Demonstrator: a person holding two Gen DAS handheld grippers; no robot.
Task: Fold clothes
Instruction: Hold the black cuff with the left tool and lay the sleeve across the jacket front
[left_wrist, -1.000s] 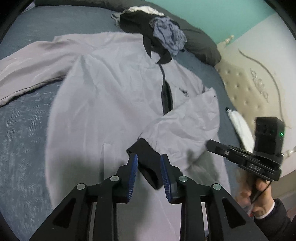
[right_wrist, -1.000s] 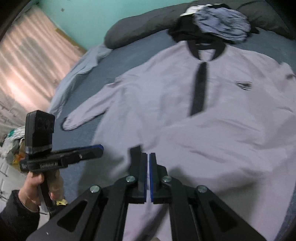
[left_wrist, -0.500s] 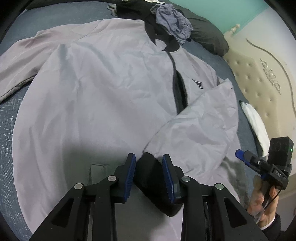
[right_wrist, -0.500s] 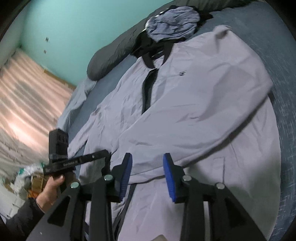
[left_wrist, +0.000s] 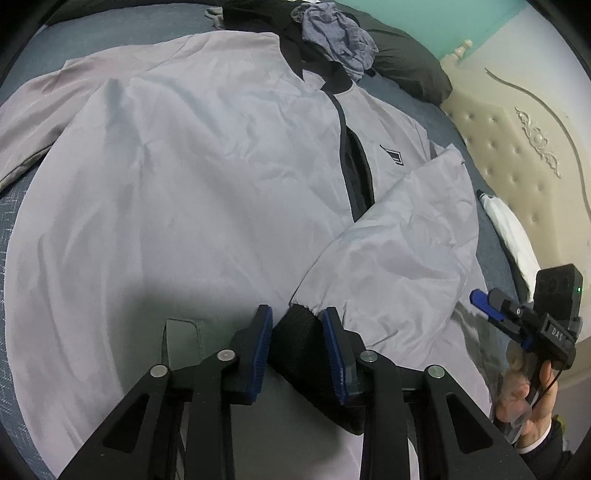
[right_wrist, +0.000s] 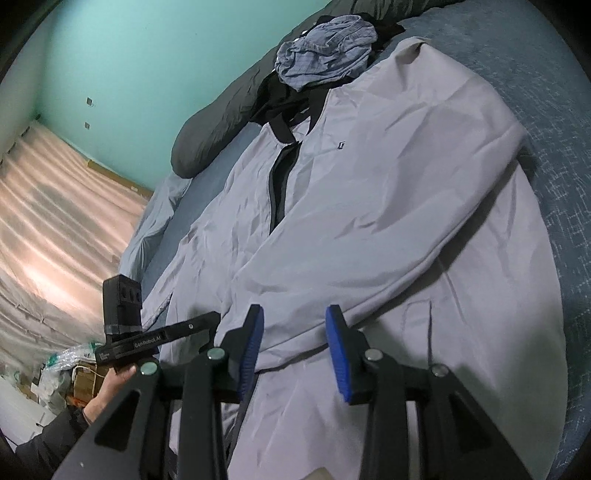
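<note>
Lying face up across the blue bed (left_wrist: 22, 229), the light grey jacket (left_wrist: 192, 206) had its front spread flat, with one sleeve (left_wrist: 402, 251) folded back over the chest so that its black ribbed cuff (left_wrist: 299, 328) rested on the lower front. The left hand-held gripper (left_wrist: 297, 349) had that cuff between its blue pads, and its jaws were closing on it; whether the pads already pressed the fabric could not be told. The right hand-held gripper (right_wrist: 293, 343) hung over the lower front of the jacket (right_wrist: 388, 229) with its jaws apart and nothing between the pads. In the left wrist view it showed at the right edge of the bed, held by a hand (left_wrist: 524, 398) in a dark sleeve. Beyond the black collar (right_wrist: 284, 127) a crumpled blue-grey garment (right_wrist: 325, 55) sat on top of dark clothes, against a long dark pillow (right_wrist: 218, 125). No containers showed in either view.
</note>
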